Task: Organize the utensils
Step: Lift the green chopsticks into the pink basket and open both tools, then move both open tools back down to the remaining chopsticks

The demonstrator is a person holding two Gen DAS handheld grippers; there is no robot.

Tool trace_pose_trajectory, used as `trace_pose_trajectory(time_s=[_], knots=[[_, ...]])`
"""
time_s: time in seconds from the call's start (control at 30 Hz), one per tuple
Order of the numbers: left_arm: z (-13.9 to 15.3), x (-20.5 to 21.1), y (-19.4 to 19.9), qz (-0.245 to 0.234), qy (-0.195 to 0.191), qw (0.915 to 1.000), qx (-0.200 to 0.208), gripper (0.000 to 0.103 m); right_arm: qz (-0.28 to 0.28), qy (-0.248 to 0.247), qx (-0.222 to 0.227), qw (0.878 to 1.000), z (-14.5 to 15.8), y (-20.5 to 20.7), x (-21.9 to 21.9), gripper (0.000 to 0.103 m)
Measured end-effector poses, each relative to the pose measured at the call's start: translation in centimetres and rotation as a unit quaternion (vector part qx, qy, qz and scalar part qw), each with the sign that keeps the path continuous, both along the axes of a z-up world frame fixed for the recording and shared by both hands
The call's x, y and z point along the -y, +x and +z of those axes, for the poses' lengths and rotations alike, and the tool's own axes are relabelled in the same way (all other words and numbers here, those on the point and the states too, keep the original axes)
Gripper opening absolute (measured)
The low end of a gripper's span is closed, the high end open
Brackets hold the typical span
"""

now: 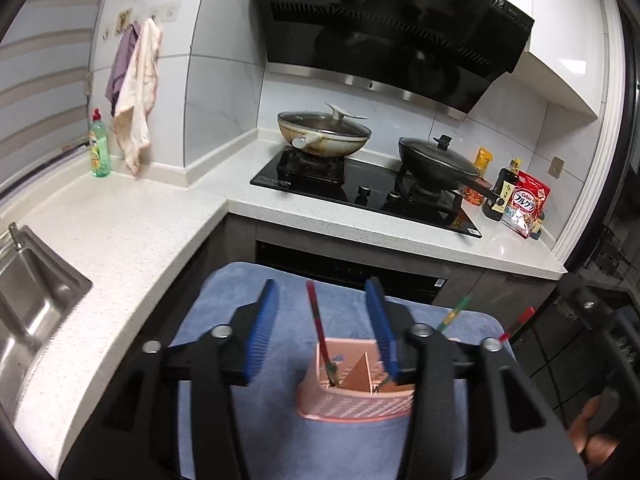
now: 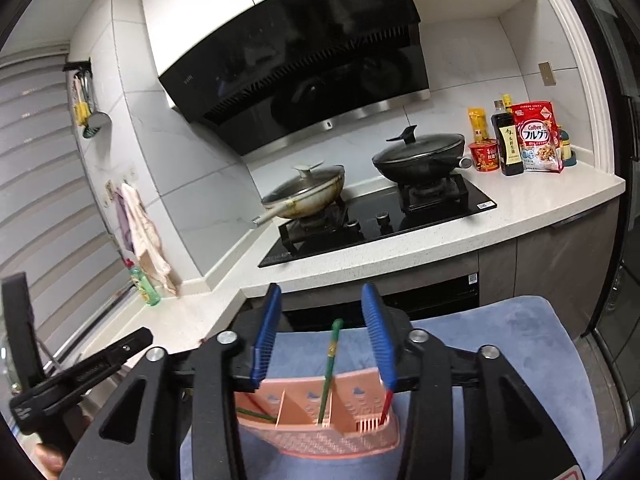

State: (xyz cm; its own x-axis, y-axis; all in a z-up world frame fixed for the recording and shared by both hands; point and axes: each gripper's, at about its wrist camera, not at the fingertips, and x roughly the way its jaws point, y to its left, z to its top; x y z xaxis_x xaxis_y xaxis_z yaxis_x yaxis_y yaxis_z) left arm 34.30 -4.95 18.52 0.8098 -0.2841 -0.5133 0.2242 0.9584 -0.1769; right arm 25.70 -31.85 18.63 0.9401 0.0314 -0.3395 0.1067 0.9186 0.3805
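Note:
A pink slotted utensil holder stands on a blue towel; it also shows in the right wrist view. A red-handled utensil stands in its left compartment. A green-handled utensil leans out at the right, and a second red handle shows further right. In the right wrist view the green-handled utensil stands in the middle compartment and a red one at the right end. My left gripper is open and empty above the holder. My right gripper is open and empty above it.
White counter with a steel sink at left. Black gas hob holds a lidded beige pan and a black wok. Bottles and a cereal bag stand at the counter's right. Green dish soap and hanging cloths are at left.

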Motion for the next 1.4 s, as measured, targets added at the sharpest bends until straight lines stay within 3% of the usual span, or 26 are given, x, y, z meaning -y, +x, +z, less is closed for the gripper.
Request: trace_pose_trajectory(time_s=[0.2, 0.37, 0.63, 0.77, 0.97, 1.4], knots=[[-1.0, -1.2, -4.4, 0.004, 0.025, 0.9996, -0.012, 0.051, 0.013, 0.009, -0.019, 1.000, -0.5, -5.8, 0.0, 0.045], [-2.8, -1.8, -9.1, 0.008, 0.060, 0.9981, -0.009, 0.057, 0.018, -0.019, -0.042, 0.999, -2.2, -10.5, -1.2, 0.045], [-8.5, -1.9, -15.9, -0.016, 0.090, 0.9946, -0.049, 0.058, 0.017, -0.067, -0.114, 0.991, -8.9, -17.9, -3.5, 0.046], [-11.8, -2.3, -18.0, -0.018, 0.095, 0.9919, -0.083, 0.058, 0.018, -0.069, -0.154, 0.985, -12.7, -20.5, -4.5, 0.046], [-15.6, -2.8, -20.9, -0.015, 0.123, 0.9869, -0.103, 0.058, 0.028, -0.080, -0.194, 0.977, -16.5, -22.8, -5.9, 0.046], [-20.0, -4.5, -23.4, -0.016, 0.118, 0.9816, -0.149, 0.058, 0.044, -0.094, -0.242, 0.965, -22.0, -24.7, -8.5, 0.045]])
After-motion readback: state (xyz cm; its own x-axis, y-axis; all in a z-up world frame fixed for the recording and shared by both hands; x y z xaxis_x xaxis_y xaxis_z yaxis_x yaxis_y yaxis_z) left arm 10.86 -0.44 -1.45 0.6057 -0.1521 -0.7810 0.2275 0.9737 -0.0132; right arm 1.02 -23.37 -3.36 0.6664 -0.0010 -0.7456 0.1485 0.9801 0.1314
